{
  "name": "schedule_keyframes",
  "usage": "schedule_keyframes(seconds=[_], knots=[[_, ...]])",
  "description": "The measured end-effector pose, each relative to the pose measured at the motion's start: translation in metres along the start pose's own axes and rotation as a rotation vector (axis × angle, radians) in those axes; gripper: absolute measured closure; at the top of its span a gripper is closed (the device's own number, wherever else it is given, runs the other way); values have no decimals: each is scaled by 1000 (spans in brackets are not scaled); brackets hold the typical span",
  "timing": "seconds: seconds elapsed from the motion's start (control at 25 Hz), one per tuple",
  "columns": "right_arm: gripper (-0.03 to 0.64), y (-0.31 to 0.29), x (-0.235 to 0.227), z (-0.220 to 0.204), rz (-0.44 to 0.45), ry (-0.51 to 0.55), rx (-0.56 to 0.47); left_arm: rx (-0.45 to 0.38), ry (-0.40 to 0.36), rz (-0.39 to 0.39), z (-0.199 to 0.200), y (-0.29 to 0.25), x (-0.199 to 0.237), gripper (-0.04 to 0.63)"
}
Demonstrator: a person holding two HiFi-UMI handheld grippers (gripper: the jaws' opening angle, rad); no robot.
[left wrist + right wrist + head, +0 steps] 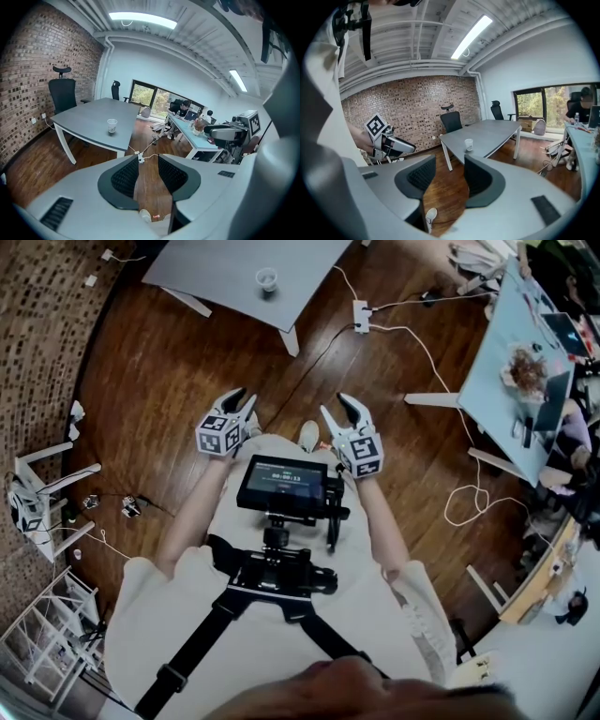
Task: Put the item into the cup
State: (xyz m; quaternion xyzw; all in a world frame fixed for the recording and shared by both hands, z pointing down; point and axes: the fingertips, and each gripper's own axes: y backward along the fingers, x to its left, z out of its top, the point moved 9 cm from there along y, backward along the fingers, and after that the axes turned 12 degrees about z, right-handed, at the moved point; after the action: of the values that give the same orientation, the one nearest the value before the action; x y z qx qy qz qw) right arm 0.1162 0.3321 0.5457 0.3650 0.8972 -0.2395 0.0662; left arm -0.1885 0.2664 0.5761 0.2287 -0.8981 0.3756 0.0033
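A small white paper cup stands alone on a grey table across the wooden floor, far from both grippers. It also shows in the left gripper view as the cup on the table, and in the right gripper view as the cup on the table. My left gripper and right gripper are held side by side in front of my chest. Through the left gripper and the right gripper I see only floor: jaws apart, nothing between them. I see no loose item to name.
A white power strip with trailing cables lies on the floor beyond the grippers. A light-blue desk with laptops and seated people is at the right. A white stool and rack stand by the brick wall at the left. Black office chairs flank the grey table.
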Motion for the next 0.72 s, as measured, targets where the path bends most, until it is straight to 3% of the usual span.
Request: schedule_keyframes(seconds=[0.72], knots=[[414,0,-3,-6,2,16,9,-8,16,9,-2,-6,0,463]])
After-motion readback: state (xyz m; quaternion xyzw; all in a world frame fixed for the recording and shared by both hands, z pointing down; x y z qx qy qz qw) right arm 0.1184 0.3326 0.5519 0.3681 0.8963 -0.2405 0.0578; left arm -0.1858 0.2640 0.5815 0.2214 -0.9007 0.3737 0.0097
